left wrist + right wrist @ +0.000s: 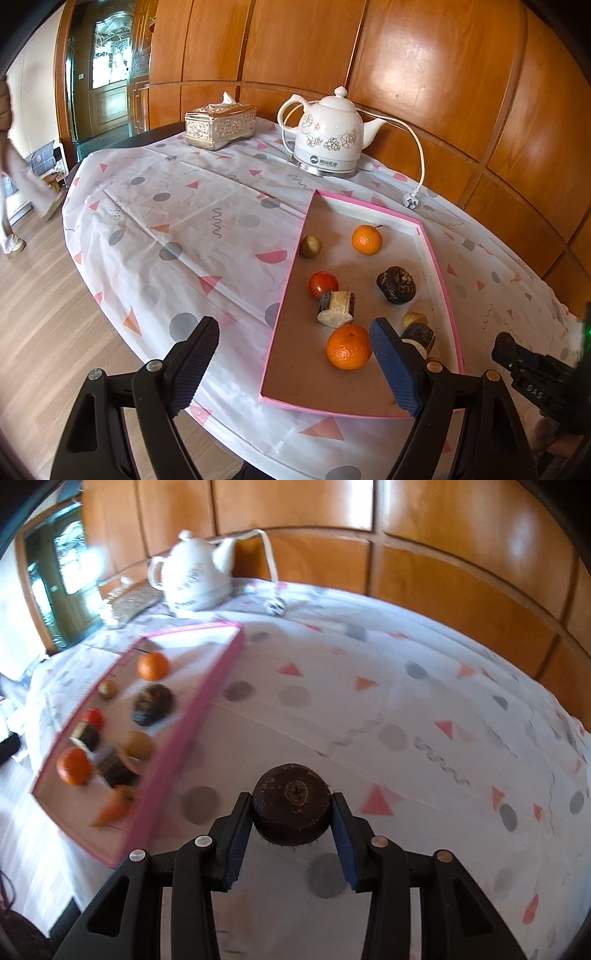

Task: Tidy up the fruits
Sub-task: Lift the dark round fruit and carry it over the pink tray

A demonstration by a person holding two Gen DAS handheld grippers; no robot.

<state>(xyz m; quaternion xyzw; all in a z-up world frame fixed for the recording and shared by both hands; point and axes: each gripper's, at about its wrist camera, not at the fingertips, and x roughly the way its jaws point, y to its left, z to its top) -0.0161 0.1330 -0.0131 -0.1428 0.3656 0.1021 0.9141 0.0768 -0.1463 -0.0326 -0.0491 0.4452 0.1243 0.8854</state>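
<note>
Right now the right tongs [292, 814] are pinching a dark brown, round, hairy-skinned fruit [291, 805], maybe a water chestnut, held above the patterned tablecloth [406, 709] to the right of the pink tray [207, 709]. Over on the other side, the left tongs [291, 365] hang spread wide and empty above the near end of that tray. Look inside it: two oranges, one at the near end [348, 347] and one at the far end [366, 240], a red tomato [323, 283] by the left wall, a small kiwi [310, 246] beyond it, another dark fruit [397, 285] by the right wall, plus cut cane-like pieces [336, 308] and a carrot [114, 806] at the near end. By my reckoning the sorting is barely begun: one fruit is lifted out, and everything else sits mixed in the tray. No sorted group shows on the surface beside the tray yet.
</note>
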